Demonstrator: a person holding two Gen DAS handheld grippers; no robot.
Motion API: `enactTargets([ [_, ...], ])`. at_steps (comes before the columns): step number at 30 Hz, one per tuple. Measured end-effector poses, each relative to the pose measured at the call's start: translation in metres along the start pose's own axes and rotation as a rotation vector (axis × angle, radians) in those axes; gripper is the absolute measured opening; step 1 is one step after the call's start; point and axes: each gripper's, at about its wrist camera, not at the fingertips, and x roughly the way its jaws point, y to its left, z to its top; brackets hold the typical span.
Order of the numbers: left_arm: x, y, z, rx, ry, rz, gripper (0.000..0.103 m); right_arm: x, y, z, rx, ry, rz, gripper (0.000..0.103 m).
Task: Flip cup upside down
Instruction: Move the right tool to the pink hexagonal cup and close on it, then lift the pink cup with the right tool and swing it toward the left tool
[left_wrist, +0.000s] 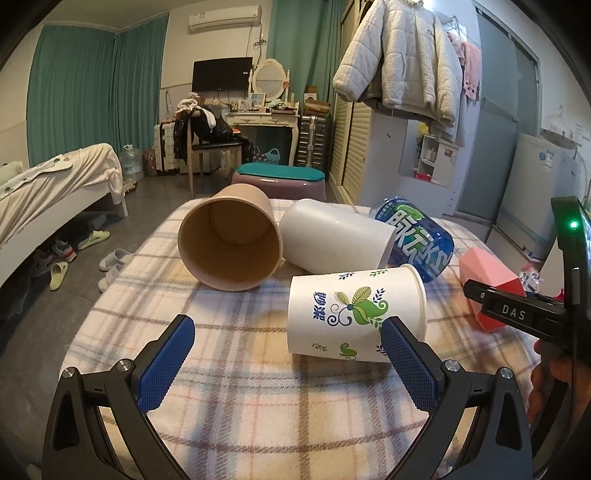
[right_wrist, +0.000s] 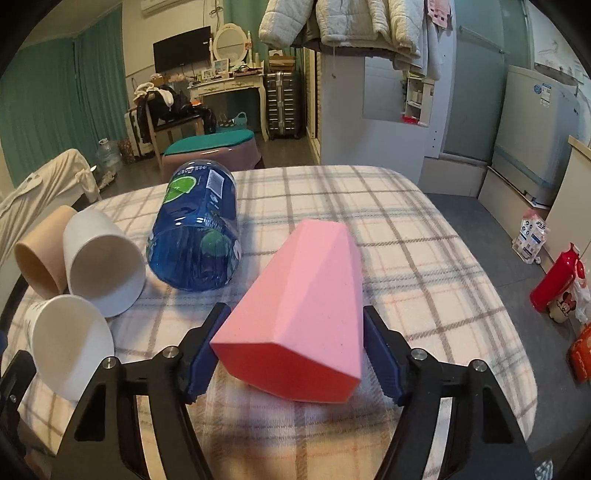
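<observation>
On the plaid cloth (right_wrist: 424, 236), the open right gripper (right_wrist: 291, 354) straddles the pink cup (right_wrist: 299, 295); the left gripper (left_wrist: 288, 354) is open, empty.

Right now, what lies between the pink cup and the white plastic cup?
In the right wrist view, the blue bottle lies on its side between the pink cup and the white plastic cup.

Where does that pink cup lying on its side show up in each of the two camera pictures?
Left wrist view: pink cup at the far right edge, partly behind the right gripper's black body.
Right wrist view: pink cup at lower centre, between the right gripper fingers.
Shared landmark: the blue bottle lying beside it.
</observation>
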Motion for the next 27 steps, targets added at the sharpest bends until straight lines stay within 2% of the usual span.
enactTargets([
  [10,-0.033,0.001,-0.002,-0.006,-0.045,-0.014,0.103,-0.042,0.021,-0.028,-0.079,0.010,0.051,0.069],
  [16,-0.049,-0.003,-0.004,-0.009,-0.044,-0.009,0.103,-0.067,0.032,-0.049,-0.126,0.013,0.082,0.069],
  [21,-0.057,-0.008,-0.007,0.000,-0.037,-0.007,0.103,-0.073,0.034,-0.064,-0.141,0.026,0.089,0.068],
  [27,-0.062,-0.012,-0.010,0.008,-0.023,0.003,0.103,-0.074,0.029,-0.065,-0.135,0.023,0.093,0.068],
])
